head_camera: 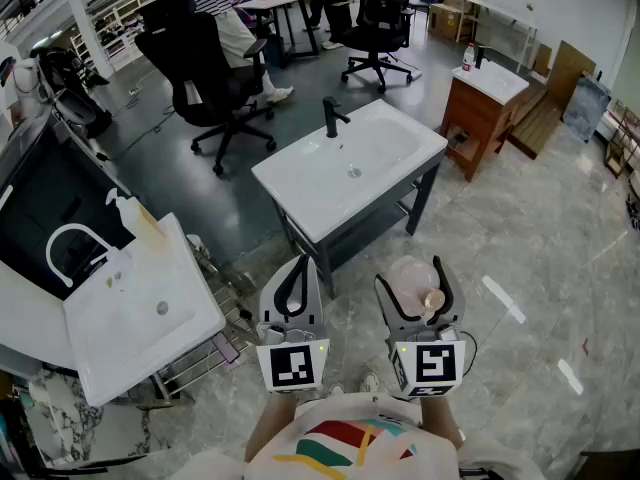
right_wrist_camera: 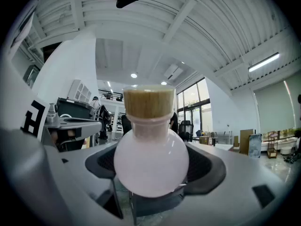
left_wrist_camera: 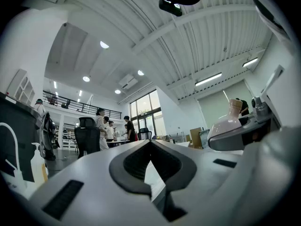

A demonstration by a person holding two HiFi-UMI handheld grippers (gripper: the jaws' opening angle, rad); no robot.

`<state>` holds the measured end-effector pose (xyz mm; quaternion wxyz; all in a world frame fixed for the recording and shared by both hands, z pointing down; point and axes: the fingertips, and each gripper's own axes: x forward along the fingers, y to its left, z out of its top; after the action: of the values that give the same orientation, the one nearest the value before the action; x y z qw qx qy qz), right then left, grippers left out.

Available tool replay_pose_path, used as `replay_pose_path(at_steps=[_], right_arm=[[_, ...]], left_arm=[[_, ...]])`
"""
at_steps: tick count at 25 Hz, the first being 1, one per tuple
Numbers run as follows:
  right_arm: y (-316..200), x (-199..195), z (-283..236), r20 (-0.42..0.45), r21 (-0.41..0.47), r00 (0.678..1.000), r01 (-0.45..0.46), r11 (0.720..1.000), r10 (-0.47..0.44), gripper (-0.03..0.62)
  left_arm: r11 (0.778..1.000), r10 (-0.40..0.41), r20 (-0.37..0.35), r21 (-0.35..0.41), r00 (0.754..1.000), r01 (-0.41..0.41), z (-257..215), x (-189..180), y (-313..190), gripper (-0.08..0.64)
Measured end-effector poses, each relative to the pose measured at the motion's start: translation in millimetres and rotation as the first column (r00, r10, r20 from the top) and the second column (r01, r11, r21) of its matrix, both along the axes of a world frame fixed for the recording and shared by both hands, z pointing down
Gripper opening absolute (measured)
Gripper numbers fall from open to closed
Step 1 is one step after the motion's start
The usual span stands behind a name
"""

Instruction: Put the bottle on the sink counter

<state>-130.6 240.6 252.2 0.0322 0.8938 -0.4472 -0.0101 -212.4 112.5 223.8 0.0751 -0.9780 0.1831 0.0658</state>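
A round pale-pink bottle [head_camera: 410,278] with a cork stopper sits between the jaws of my right gripper [head_camera: 411,282], which is shut on its belly. In the right gripper view the bottle [right_wrist_camera: 150,166] fills the middle, upright, with the cork on top. My left gripper [head_camera: 299,264] is held beside it with its jaws together and nothing in them. From the left gripper view the bottle [left_wrist_camera: 228,121] shows at the right. The white sink counter [head_camera: 395,158] with a black faucet [head_camera: 331,116] stands ahead of both grippers on a dark frame.
A second white sink [head_camera: 120,338] with a white faucet stands at the left over a wire rack. A wooden vanity [head_camera: 483,103] stands at the back right. Black office chairs [head_camera: 205,83] and people at a table are farther back. The floor is grey marble tile.
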Motion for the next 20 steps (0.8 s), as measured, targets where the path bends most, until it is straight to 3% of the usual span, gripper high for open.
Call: replay_pose_path(at_steps=[20], right_arm=[[-1,8,-2,-0.035,0.005,0.999,0.039,0.999,-0.038,0.41]], left_arm=[[1.0,-0.021,0.008,-0.004,1.0,0.021,6,11,4,0.018]])
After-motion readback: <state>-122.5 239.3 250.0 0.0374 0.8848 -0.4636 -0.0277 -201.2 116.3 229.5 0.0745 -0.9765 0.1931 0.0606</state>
